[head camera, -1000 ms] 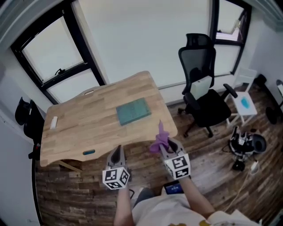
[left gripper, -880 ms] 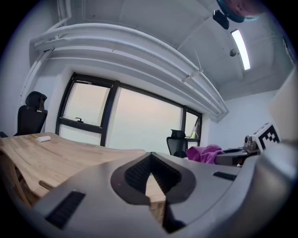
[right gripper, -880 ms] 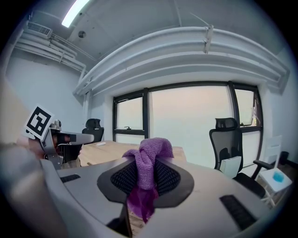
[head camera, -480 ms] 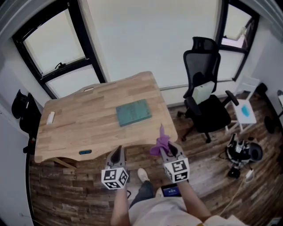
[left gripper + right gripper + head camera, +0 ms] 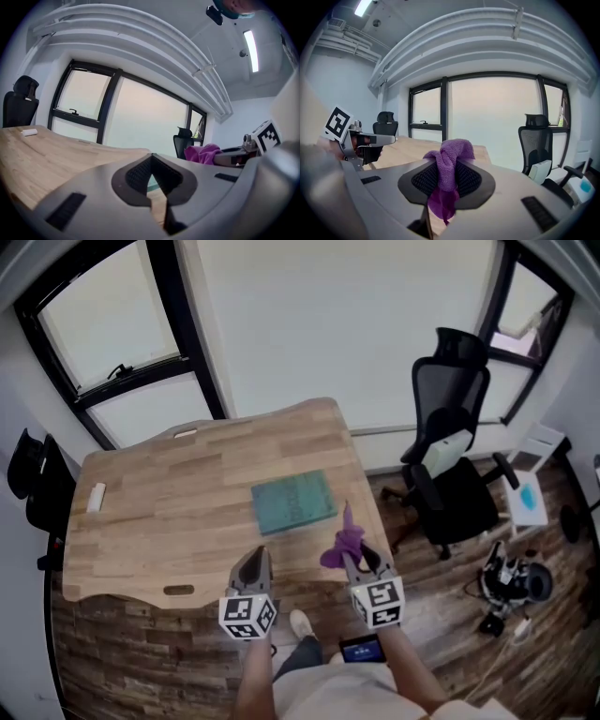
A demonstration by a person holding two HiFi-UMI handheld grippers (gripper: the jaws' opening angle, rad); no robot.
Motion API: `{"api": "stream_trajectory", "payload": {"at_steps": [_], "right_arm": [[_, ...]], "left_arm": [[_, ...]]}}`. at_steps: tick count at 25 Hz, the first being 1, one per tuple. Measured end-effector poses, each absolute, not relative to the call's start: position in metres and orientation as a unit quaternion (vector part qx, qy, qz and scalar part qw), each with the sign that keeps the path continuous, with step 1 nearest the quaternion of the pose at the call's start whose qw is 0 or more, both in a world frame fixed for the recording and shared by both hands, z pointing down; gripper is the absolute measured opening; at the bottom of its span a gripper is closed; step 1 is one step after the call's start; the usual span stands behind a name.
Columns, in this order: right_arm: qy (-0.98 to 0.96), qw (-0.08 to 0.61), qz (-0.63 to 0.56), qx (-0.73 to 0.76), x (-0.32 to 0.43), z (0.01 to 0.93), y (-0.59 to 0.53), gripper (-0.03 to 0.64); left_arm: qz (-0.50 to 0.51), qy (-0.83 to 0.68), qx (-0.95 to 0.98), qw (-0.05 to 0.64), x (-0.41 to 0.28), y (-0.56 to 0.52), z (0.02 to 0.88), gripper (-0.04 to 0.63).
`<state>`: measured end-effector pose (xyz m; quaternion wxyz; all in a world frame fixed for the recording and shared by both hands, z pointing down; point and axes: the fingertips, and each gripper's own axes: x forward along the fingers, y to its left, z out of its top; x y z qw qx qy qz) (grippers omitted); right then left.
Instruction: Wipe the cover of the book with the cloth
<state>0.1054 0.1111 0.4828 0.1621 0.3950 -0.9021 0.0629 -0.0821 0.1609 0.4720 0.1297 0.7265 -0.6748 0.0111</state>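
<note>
Your right gripper (image 5: 360, 562) pinches the purple cloth (image 5: 341, 542) near the desk (image 5: 169, 512) edge; your left gripper (image 5: 251, 568) is closed, empty. The book (image 5: 292, 502) lies ahead, apart.

A teal-green book (image 5: 293, 503) lies closed and flat, cover up, on the wooden table (image 5: 169, 521), near the table's right front corner. A purple cloth (image 5: 341, 542), bunched with a peak pointing up, is pinched between the jaws of the right gripper (image 5: 351, 557). It hangs at the table's front edge by that same corner, apart from the book.
</note>
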Motion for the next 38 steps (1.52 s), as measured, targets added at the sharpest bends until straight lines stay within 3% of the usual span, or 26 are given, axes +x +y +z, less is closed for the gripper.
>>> {"api": "stream_trajectory", "payload": {"at_steps": [13, 38], "right_arm": [[-0.891, 0.174, 0.073, 0.414, 0.055, 0.508, 0.020, 0.075], [-0.881, 0.180, 0.093, 0.427, 0.031, 0.511, -0.042, 0.075]], "left_arm": [[0.031, -0.650, 0.744, 0.154, -0.128, 0.063, 0.495, 0.000], [0.056, -0.645, 0.740, 0.183, -0.158, 0.002, 0.521, 0.000]]}}
